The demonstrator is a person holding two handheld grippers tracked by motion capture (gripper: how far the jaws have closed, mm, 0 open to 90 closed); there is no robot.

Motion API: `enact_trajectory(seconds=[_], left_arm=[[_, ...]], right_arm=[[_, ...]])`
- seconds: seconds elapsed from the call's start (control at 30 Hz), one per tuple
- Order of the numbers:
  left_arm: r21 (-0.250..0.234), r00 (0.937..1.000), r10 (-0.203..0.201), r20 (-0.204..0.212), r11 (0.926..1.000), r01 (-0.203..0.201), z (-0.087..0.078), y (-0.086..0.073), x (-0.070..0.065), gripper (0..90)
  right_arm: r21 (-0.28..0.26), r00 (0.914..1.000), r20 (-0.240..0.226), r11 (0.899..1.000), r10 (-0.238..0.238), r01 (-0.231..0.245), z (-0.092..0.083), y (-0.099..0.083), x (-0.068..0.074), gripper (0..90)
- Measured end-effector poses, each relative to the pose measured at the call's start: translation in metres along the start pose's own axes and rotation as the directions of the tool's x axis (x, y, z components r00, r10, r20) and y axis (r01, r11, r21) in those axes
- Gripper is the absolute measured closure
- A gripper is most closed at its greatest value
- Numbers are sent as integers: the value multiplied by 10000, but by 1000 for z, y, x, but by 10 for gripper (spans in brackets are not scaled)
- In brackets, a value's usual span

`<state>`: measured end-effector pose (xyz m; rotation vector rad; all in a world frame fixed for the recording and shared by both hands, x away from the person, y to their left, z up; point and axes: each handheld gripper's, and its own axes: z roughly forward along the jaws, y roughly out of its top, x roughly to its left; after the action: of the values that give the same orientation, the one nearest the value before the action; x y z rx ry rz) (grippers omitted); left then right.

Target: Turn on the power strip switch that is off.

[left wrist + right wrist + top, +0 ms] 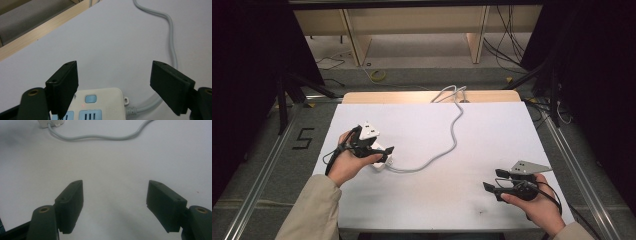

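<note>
White power strip (100, 106), left tongs (113, 87) apart above it

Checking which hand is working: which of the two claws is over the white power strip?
The left claw, jaws open above the power strip by its blue switch. The right claw sits open over bare table, apart from the strip.

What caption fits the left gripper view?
Open left tongs poised above a white power strip, its grey cable curling across the table.

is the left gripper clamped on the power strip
No, the left gripper's black fingers stand wide apart above the white plastic power strip.
</note>
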<state>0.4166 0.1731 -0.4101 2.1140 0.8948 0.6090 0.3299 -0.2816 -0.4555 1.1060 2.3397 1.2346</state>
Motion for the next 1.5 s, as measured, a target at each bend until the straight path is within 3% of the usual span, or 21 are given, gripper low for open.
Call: enact_trajectory(seconds=[0.47, 0.7, 0.93, 1.07, 1.5], left_arm=[[-367, 9976, 478, 506, 9983, -459, -8, -14, -27, 196], [-441, 9958, 426, 812, 9983, -391, -12, -22, -36, 176], [-728, 9949, 533, 856, 9962, -471, -15, -33, -43, 169], [-684, 9944, 612, 863, 9961, -554, -20, -40, -45, 167], [-696, 9985, 161, 520, 9975, -125, -45, -69, -37, 167]], right_arm=[[-29, 10000, -19, 10000, -15, 15, 1, 1, 0, 303], [-23, 10000, -43, 10000, -25, 25, 1, 0, 0, 303], [-22, 10000, -82, 10000, -18, 18, 1, 0, 0, 302], [-36, 10000, -80, 10000, -17, 17, 1, 0, 0, 302], [-31, 10000, -83, 10000, -34, 34, 1, 0, 0, 302]])
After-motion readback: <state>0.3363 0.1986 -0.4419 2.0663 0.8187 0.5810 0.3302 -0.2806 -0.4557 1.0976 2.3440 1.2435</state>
